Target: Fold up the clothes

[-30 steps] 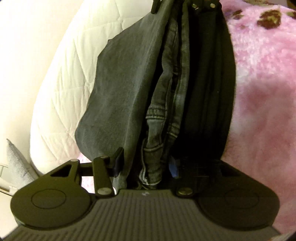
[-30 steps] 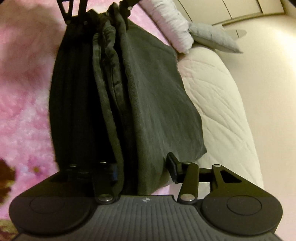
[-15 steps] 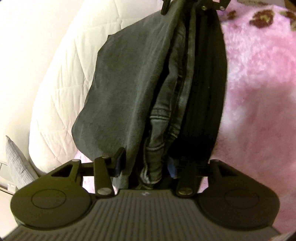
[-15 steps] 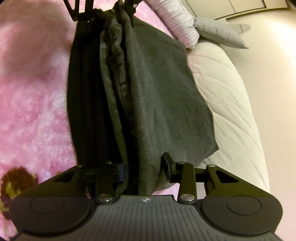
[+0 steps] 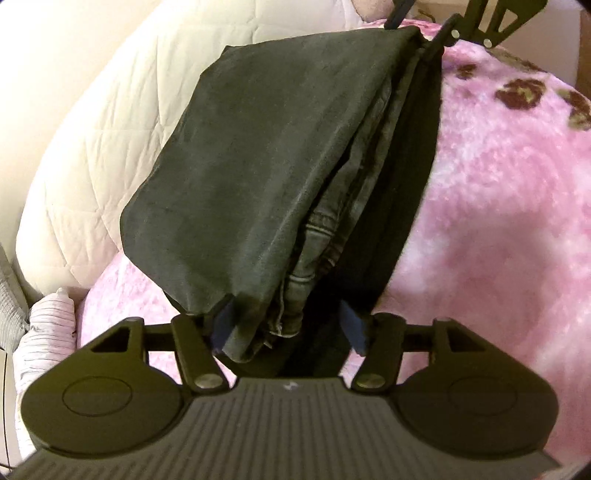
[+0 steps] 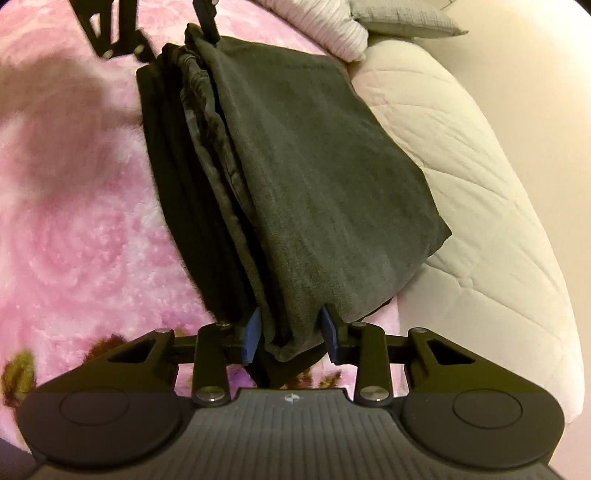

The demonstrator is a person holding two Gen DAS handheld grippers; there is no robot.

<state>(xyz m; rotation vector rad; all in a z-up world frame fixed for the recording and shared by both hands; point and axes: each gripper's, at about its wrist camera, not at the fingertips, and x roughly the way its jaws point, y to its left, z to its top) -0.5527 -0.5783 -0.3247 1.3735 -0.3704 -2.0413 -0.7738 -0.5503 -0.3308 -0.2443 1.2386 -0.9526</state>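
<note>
While the folded bundle of dark grey denim jeans (image 5: 266,177) spans both tools above the pink plush blanket (image 5: 498,229), the left gripper (image 5: 288,328) is opening around its end and the right gripper (image 6: 291,334) is closing on the other; release should follow full support.

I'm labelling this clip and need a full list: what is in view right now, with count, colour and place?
jeans: one pair, dark grey, folded, spanning from one gripper to the other over the blanket.
blanket: one, pink plush with dark flower shapes, under the jeans.
quilt: one, cream, quilted, beside the blanket.
striped cloth: one, white with thin stripes, at the blanket's edge.
grey pillow: one, past the striped cloth.
left gripper: black, blue pads, jaws opening, jeans end between them.
right gripper: black, blue pads, jaws closing, pads against the other jeans end.
</note>
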